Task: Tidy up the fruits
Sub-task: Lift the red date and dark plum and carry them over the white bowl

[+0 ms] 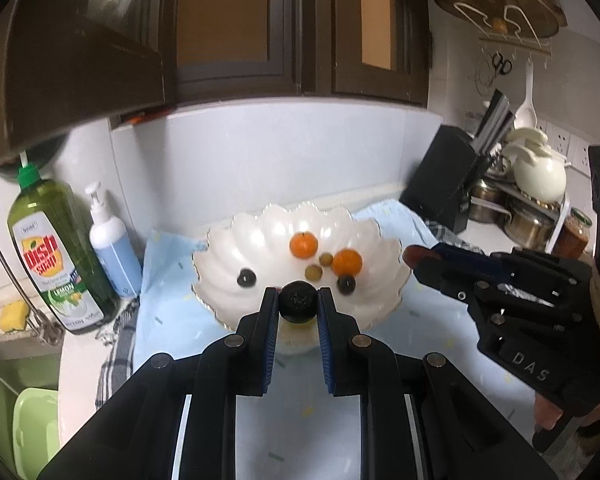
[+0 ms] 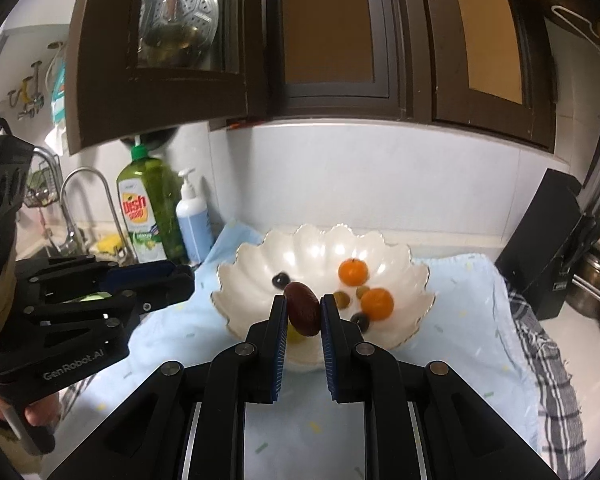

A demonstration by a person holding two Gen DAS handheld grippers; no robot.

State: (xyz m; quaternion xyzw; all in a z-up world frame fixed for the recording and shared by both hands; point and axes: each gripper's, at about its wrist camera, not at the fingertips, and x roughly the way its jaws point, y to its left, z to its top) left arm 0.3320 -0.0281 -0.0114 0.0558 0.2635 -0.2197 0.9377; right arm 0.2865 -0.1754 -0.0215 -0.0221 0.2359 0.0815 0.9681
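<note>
A white scalloped bowl (image 1: 260, 236) (image 2: 312, 252) stands on a light blue cloth. It holds two small oranges (image 1: 303, 245) (image 1: 346, 262) (image 2: 353, 271) (image 2: 376, 304), two small green fruits (image 1: 313, 271) (image 2: 343, 299) and two dark round fruits (image 1: 247, 279) (image 2: 280, 279). My left gripper (image 1: 298, 300) is shut on a dark round fruit (image 1: 298, 302) over the bowl's near rim. My right gripper (image 2: 304, 312) is shut on a brown oval fruit (image 2: 302, 314) over the bowl's near rim. The right gripper also shows in the left wrist view (image 1: 420, 258), the left one in the right wrist view (image 2: 180, 280).
A green dish soap bottle (image 1: 60, 256) (image 2: 148, 216) and a white pump bottle (image 1: 110, 248) (image 2: 192, 224) stand left of the bowl, by the sink and faucet (image 2: 88, 208). A black knife block (image 1: 440, 192) (image 2: 540, 248) and steel pots (image 1: 528, 220) stand right. Dark cabinets (image 1: 260, 40) hang overhead.
</note>
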